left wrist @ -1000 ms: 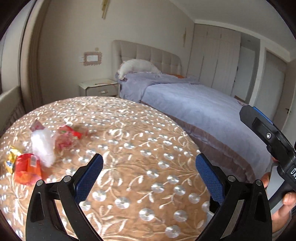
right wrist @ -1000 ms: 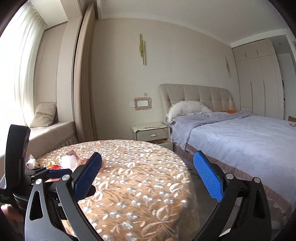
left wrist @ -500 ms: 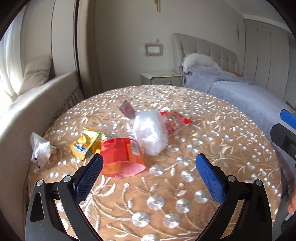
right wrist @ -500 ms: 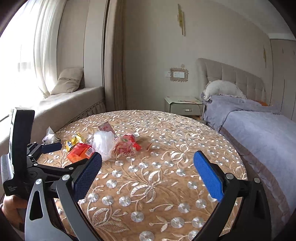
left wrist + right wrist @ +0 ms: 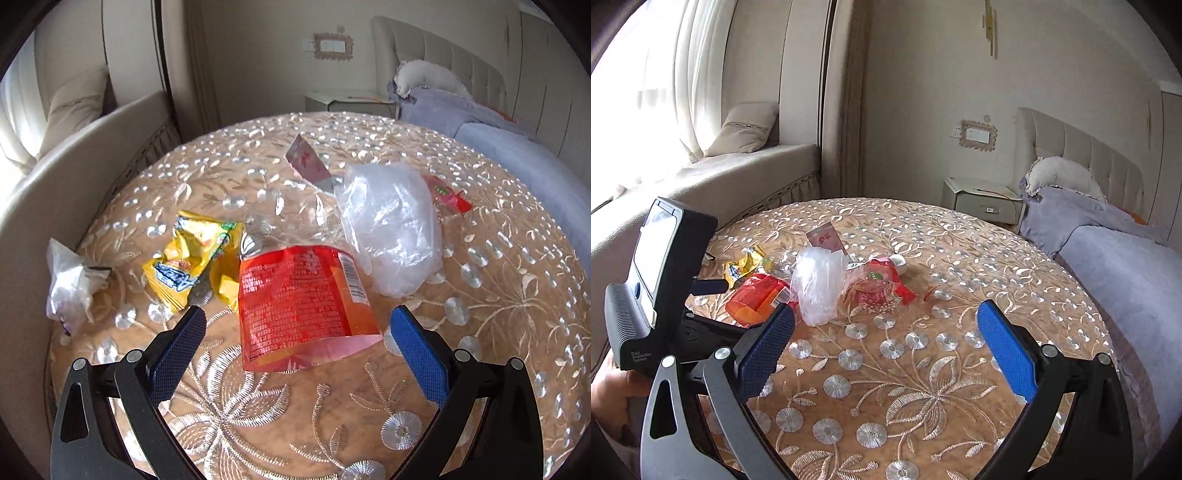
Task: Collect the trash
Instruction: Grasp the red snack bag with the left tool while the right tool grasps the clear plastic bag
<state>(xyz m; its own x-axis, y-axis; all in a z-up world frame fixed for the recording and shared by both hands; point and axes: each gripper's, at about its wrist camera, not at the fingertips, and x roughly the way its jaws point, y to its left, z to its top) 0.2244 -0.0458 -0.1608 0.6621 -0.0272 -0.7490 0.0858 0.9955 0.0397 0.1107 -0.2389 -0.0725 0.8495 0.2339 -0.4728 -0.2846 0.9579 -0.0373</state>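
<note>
Trash lies on a round table with a tan embroidered cloth (image 5: 295, 424). An orange-red plastic bag (image 5: 299, 306) lies just ahead of my open left gripper (image 5: 295, 354), between its blue pads. Beside it are a yellow snack wrapper (image 5: 192, 258), a clear crumpled bag (image 5: 391, 225), a pink packet (image 5: 308, 166), a red wrapper (image 5: 447, 195) and a white crumpled wrapper (image 5: 70, 284) at the left edge. My right gripper (image 5: 886, 350) is open and empty, back from the pile (image 5: 816, 284). The left gripper's body (image 5: 661, 288) shows at its left.
A window seat with a cushion (image 5: 750, 129) runs behind the table on the left. A nightstand (image 5: 982, 203) and a bed with grey-blue bedding (image 5: 1126, 266) stand at the right. The table's edge (image 5: 55, 350) is close to the white wrapper.
Both grippers swung left toward the trash pile and came closer. The orange-red bag now sits right in front of the left gripper's open fingers. Nothing was taken hold of.
</note>
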